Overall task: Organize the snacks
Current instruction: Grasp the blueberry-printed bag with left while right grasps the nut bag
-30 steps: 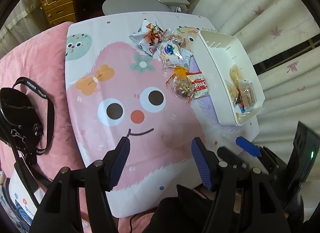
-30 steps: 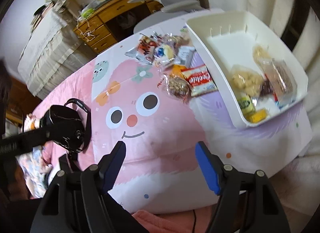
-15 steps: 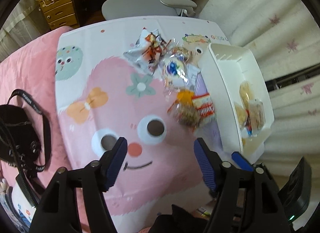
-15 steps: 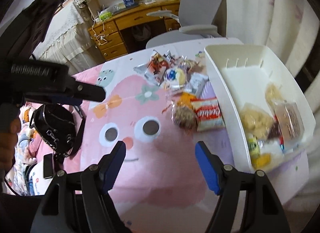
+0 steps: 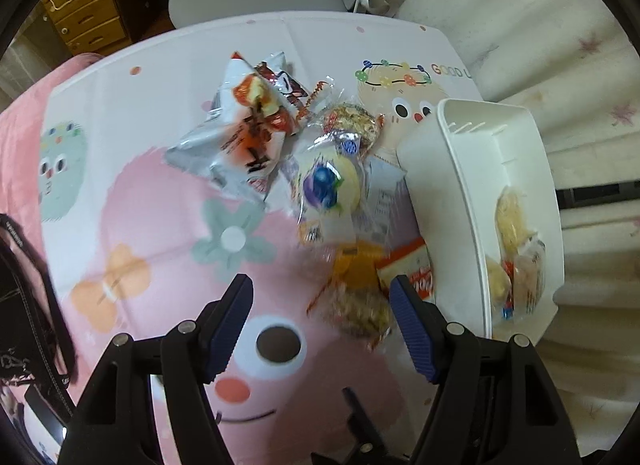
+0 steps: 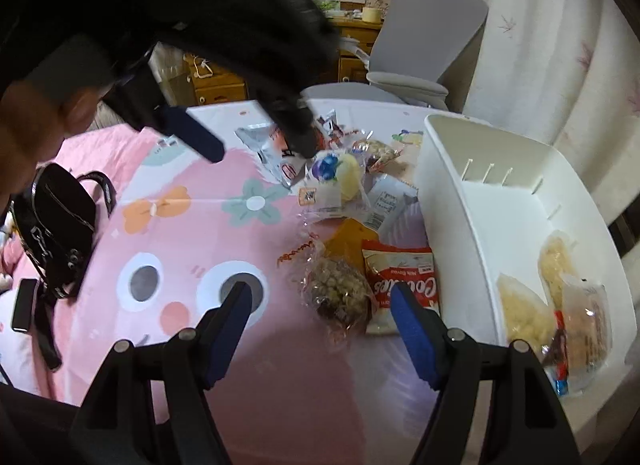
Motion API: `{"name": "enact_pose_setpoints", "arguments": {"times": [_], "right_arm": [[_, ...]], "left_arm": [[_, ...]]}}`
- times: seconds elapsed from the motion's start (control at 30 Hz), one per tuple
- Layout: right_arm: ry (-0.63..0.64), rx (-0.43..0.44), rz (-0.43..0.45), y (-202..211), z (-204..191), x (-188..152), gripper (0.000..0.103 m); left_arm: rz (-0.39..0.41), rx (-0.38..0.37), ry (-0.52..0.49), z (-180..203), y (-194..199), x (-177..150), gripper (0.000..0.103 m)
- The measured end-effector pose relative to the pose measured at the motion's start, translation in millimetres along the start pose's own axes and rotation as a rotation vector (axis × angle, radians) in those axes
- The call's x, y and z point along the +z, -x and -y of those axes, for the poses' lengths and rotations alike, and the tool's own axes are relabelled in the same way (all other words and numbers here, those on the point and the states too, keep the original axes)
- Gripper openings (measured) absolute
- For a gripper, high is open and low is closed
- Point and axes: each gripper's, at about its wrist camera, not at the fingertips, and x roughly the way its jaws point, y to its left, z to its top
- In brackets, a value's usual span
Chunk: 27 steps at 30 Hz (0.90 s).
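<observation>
Several wrapped snacks lie in a pile on the pink cartoon cloth (image 5: 168, 201) beside a white bin (image 5: 452, 201). The pile includes a silver and red packet (image 5: 248, 133), a yellow cake with a blue label (image 5: 328, 185), a clear bag of brown clusters (image 6: 340, 297) and a red cookie packet (image 6: 404, 285). The bin (image 6: 452, 225) holds a few snacks at its near end. My left gripper (image 5: 320, 305) is open and empty above the pile; it also shows in the right wrist view (image 6: 256, 145). My right gripper (image 6: 320, 309) is open and empty, close to the brown cluster bag.
A black bag (image 6: 60, 225) lies on the pink bedding at the left. A grey office chair (image 6: 420, 45) and a wooden desk (image 6: 216, 81) stand behind the table. A pale curtain (image 5: 540, 45) hangs on the right.
Both grippers have moved forward toward the snack pile, which now looks bigger. The left gripper now reaches over the pile in the right wrist view. Both stay open.
</observation>
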Motion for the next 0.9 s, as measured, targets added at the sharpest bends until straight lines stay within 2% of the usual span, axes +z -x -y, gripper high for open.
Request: {"name": "enact_pose_setpoints", "arguments": {"times": [0.17,0.3,0.7,0.9], "right_arm": [[0.021,-0.006,-0.034,-26,1,-2,0.072],[0.028,-0.009,-0.052,-39,2,-4,0.072],[0.042,-0.014,-0.054,-60,2,-6,0.072],[0.059,-0.038,-0.023,-61,1,-8,0.057]], "left_arm": [[-0.007,-0.031,0.049,-3,-30,22,0.071],[-0.050,-0.040,0.058,-3,-59,35,0.071],[-0.056,-0.042,0.049,6,-97,55,0.071],[-0.036,-0.050,0.074,4,-99,58,0.069]]}}
